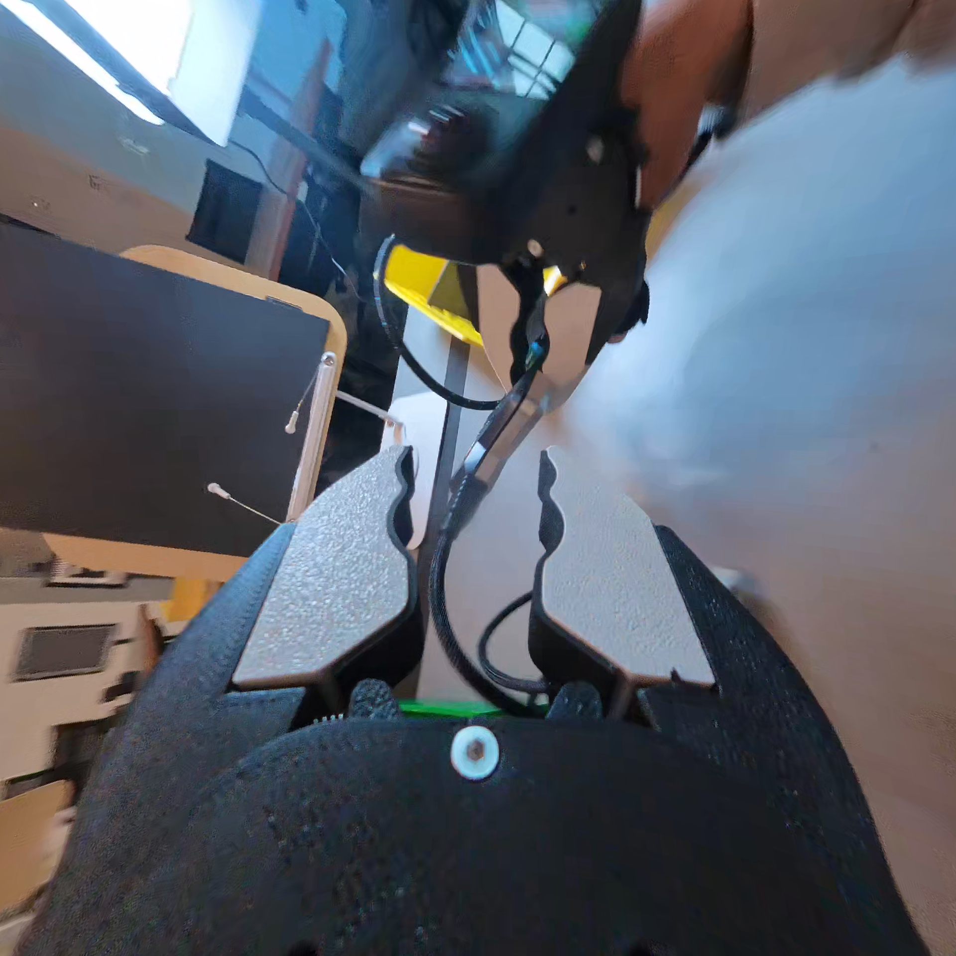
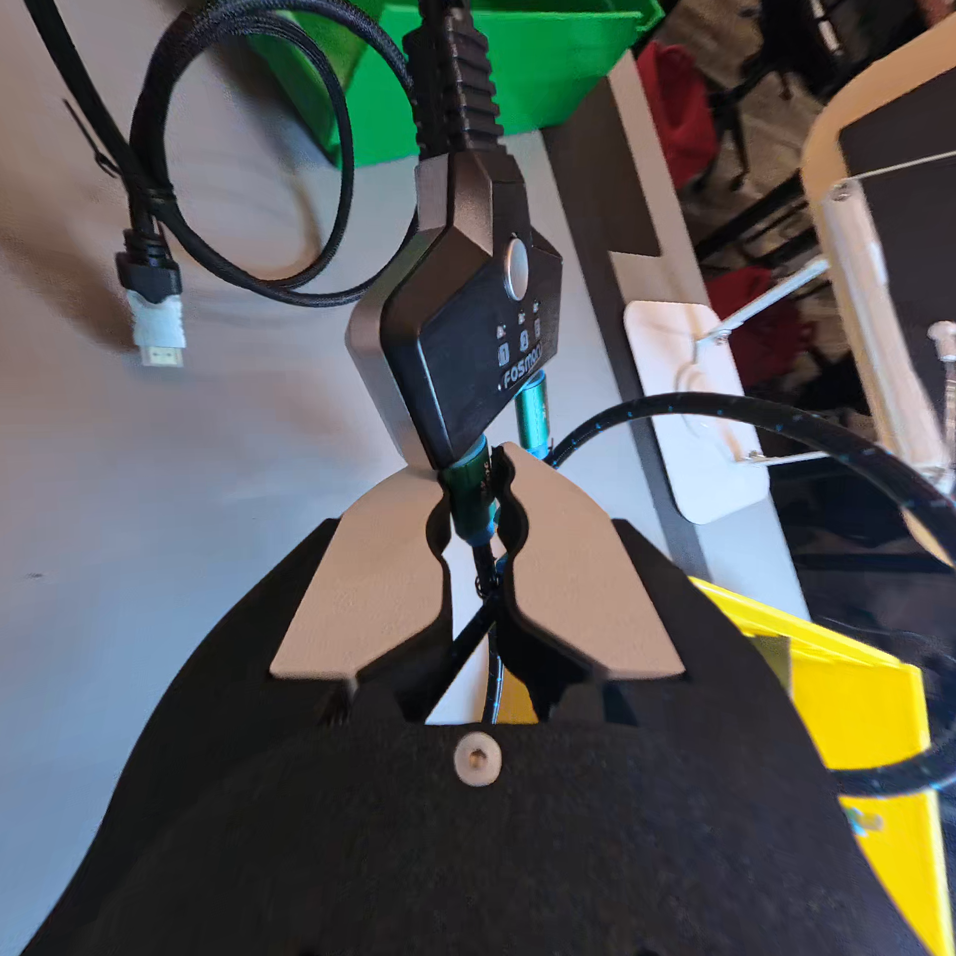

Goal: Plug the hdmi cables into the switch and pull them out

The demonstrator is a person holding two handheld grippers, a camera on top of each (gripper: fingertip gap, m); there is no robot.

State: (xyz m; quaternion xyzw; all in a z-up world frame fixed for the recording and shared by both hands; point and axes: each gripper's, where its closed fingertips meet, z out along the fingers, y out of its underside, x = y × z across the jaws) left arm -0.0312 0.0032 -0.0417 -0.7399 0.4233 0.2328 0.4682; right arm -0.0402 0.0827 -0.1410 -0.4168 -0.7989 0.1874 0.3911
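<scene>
Switch (image 2: 465, 331) is held off the table (image 2: 103, 517), dead ahead of the right gripper (image 2: 473, 483), which is clamped on a green plug (image 2: 468, 496) at its near edge. Plug axis is in line with the fingers. Left gripper (image 1: 476, 496) is spread, empty, around the switch's black cable (image 1: 445, 558), nothing pinched.

Work surface: pale grey tabletop (image 2: 103, 517). Adjacent: dark panel with light wooden rim (image 1: 129, 388). Bright ceiling light (image 1: 103, 57) (overexposed). Background beyond table blurred, cluttered, indistinct.
</scene>
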